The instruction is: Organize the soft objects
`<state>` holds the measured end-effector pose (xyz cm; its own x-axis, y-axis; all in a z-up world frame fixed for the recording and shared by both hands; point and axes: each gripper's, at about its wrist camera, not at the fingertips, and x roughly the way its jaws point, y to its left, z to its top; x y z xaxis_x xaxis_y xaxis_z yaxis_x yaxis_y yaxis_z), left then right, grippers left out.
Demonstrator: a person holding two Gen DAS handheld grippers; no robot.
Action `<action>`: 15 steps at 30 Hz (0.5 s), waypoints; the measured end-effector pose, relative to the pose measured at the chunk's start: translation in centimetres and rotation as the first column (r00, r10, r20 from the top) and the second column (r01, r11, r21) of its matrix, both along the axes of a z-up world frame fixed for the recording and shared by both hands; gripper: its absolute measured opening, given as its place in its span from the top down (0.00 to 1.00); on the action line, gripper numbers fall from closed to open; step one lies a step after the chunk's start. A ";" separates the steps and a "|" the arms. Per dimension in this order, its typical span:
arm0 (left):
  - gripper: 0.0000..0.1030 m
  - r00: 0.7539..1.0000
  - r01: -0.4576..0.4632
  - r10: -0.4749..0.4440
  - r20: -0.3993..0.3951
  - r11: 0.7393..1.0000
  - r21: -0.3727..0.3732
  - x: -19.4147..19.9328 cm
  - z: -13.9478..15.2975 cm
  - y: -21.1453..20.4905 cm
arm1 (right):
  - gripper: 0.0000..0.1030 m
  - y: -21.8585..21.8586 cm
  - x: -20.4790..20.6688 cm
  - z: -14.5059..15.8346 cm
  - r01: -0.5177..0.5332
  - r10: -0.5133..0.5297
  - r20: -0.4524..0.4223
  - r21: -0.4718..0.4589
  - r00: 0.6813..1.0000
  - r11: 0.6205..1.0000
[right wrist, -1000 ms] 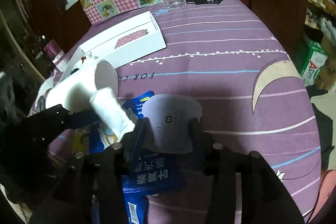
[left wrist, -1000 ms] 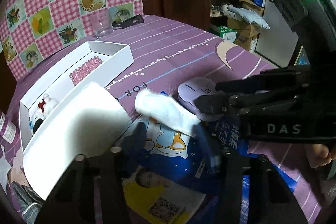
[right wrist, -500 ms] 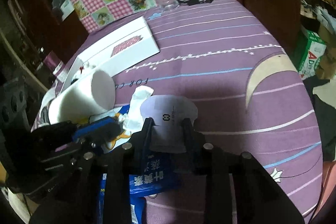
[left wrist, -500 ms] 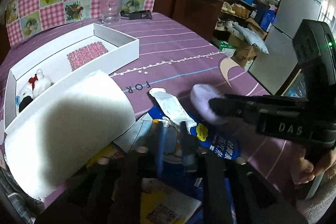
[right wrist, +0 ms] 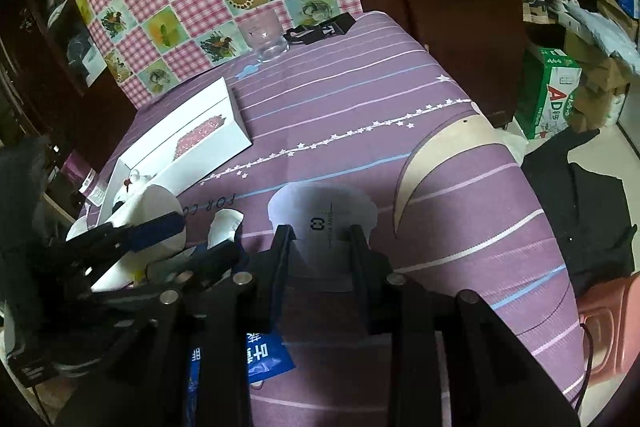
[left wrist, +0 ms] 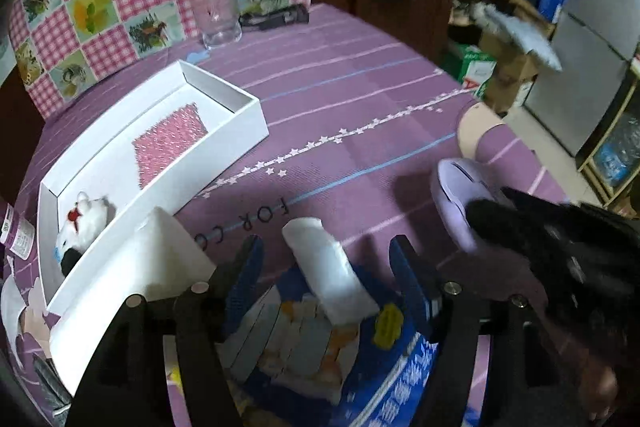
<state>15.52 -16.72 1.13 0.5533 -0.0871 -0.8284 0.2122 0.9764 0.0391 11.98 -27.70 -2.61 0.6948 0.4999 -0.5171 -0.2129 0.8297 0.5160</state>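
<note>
Left gripper [left wrist: 326, 263] let go white roll [left wrist: 330, 277], jaws opening. Right gripper [right wrist: 320, 247] grips purple pouch [right wrist: 322, 215]; soft pouch may slip.

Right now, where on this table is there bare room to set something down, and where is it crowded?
Free: the striped purple cloth between the white box, the glass and the moon print. Some room inside the box between the pink patch and the plush toy. Crowded: the near edge, with white roll, folded cloth, blue packet, lilac pouch and both claws.
</note>
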 end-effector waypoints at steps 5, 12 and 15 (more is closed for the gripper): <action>0.72 0.991 -0.046 0.049 -0.122 0.998 0.032 1.7 -1.2 0.0 | 0.71 -0.3 0.3 -0.2 -0.002 0.003 -0.016 0.010 1.000 1.000; 0.79 0.990 -0.078 0.071 -0.125 0.995 -0.057 1.4 -0.5 1.7 | 0.71 -0.3 0.3 -0.3 -0.007 0.008 -0.016 0.024 1.000 1.000; 0.79 0.996 -0.064 0.057 -0.075 0.994 -0.086 0.4 0.8 2.0 | 0.71 -0.2 0.2 -0.1 -0.023 0.023 0.006 0.039 1.000 0.999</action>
<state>15.88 -14.69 1.96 0.4991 -0.1300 -0.8567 0.1518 0.9865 -0.0612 12.16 -27.87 -2.73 0.6858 0.5350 -0.4934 -0.2343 0.8042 0.5463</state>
